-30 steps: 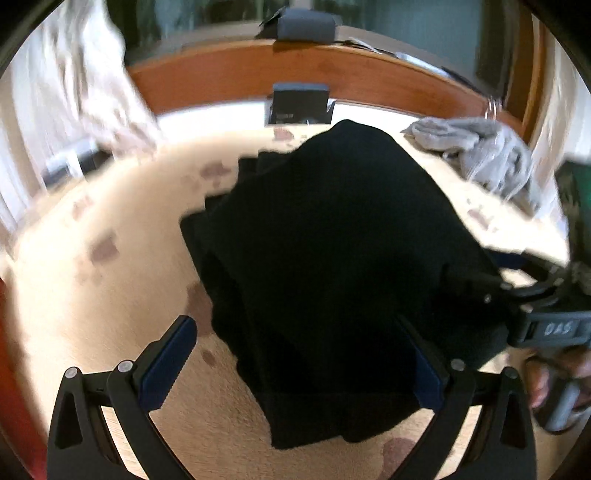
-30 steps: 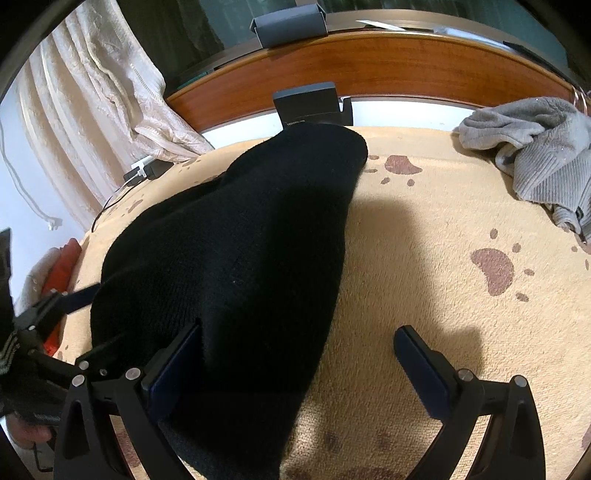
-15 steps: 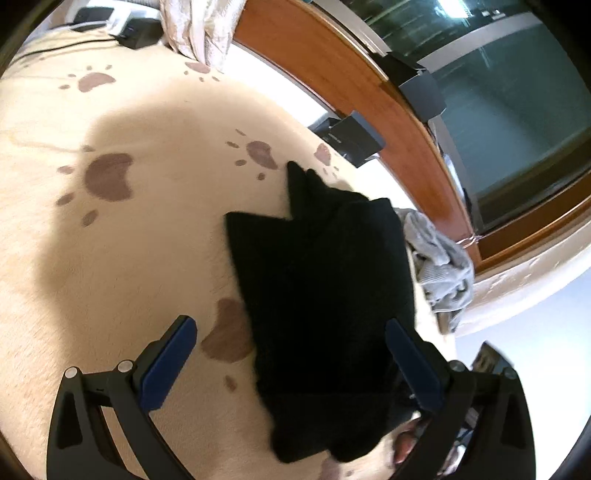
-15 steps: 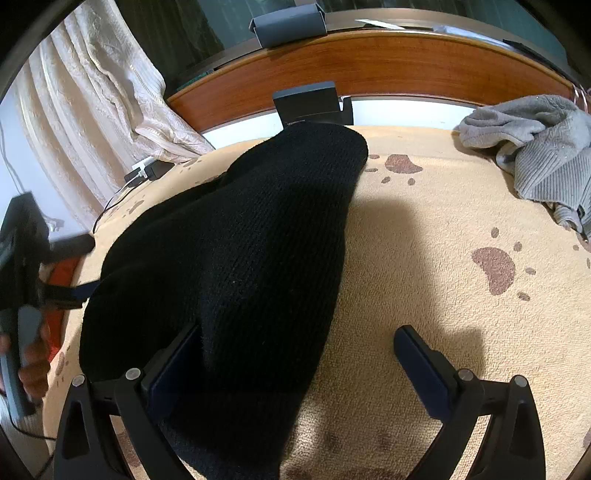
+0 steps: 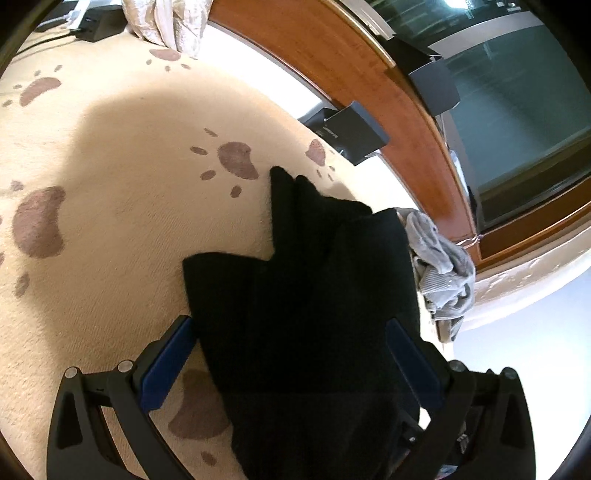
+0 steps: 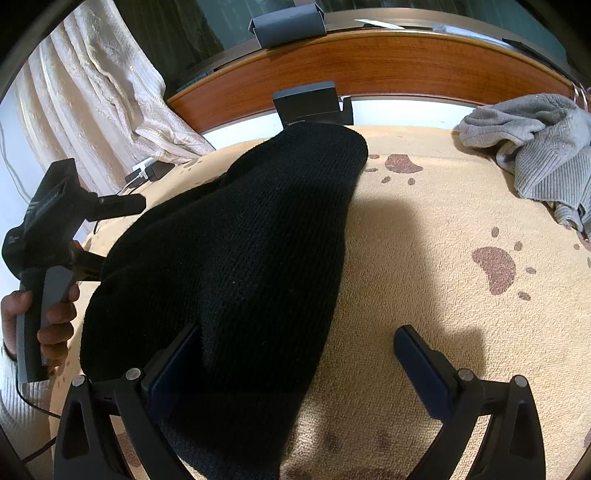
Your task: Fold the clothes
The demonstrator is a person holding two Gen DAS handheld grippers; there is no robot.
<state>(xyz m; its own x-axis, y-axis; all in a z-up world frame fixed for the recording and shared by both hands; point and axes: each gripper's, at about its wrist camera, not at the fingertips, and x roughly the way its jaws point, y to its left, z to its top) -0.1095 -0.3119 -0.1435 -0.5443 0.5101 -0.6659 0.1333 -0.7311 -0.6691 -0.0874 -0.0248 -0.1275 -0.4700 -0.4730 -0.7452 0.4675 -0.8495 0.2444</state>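
Black sweater [image 6: 240,258] over left gripper [image 5: 291,354], hiding its grasp

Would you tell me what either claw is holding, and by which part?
Neither: both the left claw and right claw are open around the black knit garment.

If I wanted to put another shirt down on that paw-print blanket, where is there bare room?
Bare paw-print blanket lies between the black knit garment and the grey crumpled garment. More lies on the black garment's other side, reaching toward the curtain. It is crowded at the grey heap and by the dark box along the wooden ledge.
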